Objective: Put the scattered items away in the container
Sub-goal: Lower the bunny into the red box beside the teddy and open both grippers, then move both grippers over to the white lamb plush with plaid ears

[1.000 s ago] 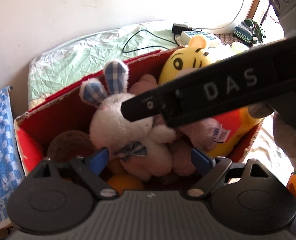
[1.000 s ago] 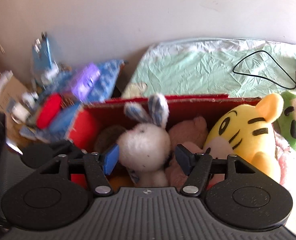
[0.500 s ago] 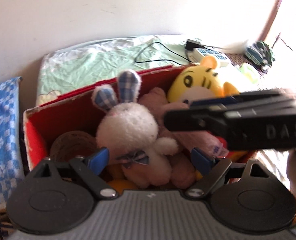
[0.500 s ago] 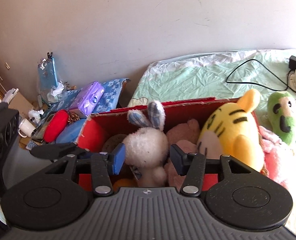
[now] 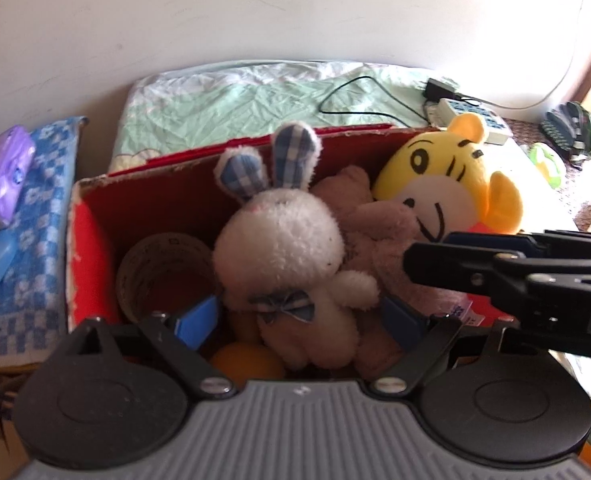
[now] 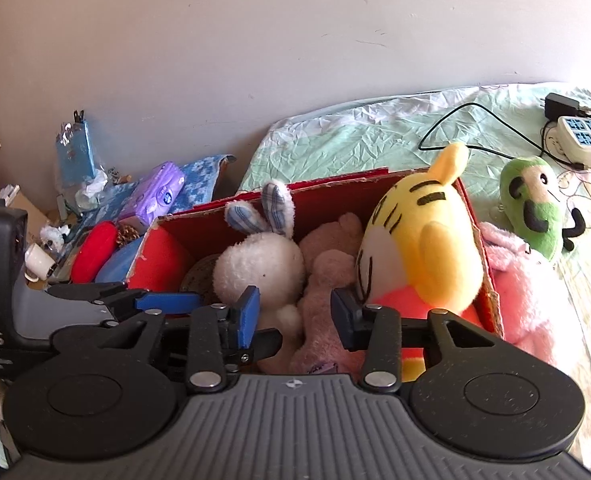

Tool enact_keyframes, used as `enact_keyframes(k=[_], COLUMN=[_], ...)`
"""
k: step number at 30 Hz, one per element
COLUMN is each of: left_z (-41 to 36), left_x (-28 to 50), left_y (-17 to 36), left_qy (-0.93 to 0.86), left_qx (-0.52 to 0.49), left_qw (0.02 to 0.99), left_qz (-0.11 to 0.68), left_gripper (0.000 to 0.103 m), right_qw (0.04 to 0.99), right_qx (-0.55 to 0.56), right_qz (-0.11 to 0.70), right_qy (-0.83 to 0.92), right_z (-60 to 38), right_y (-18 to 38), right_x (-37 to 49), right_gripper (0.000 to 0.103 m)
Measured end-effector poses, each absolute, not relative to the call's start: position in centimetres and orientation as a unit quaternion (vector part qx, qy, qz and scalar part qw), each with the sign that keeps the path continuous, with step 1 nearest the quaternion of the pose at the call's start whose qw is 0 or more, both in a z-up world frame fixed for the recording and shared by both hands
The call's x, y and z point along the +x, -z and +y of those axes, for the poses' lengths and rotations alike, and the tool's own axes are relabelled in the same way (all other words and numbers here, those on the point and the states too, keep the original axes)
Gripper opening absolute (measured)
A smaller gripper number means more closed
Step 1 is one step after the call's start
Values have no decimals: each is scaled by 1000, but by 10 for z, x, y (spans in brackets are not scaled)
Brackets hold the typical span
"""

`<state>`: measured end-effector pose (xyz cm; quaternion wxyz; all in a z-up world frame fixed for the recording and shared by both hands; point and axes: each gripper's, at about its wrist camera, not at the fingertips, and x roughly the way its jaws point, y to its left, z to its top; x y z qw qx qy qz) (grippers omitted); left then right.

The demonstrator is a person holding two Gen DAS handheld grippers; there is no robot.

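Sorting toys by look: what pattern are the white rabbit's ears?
Blue-and-white check on the white plush rabbit's ears, clearest in the left wrist view.

Both wrist views close above the same toy-filled red box point(image 5: 95, 216), angled down.

Power strip point(image 6: 587, 138), black cable point(image 6: 471, 128) on green bedsheet point(image 6: 367, 140).

We see the left gripper point(image 5: 299, 316) built with a grey ribbed housing, two black round-lobed plates, black linkage arms with silver screws, and blue pads point(image 5: 197, 320). The right gripper point(image 6: 295, 316) matches it, and white lettering on each body seems to read "DAS", partly cropped.
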<state>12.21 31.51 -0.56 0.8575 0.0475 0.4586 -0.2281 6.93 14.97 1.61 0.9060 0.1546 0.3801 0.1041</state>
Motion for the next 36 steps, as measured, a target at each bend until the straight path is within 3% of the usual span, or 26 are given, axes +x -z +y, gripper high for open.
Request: enact_keyframes(k=[16, 36], left_z=[314, 342], left_x=[103, 73], left_y=[-4, -17], left_qy=[161, 138], left_qx=[80, 43], left_qw=[881, 906], left_qz=[438, 398], left_gripper=[88, 88], right_qw=[907, 913], right_qx=[144, 153], right_qz=[386, 360], right_qy=[-84, -119], right_z=[157, 150], right_y=[-20, -20], right_x=[60, 27], right_gripper=[42, 42])
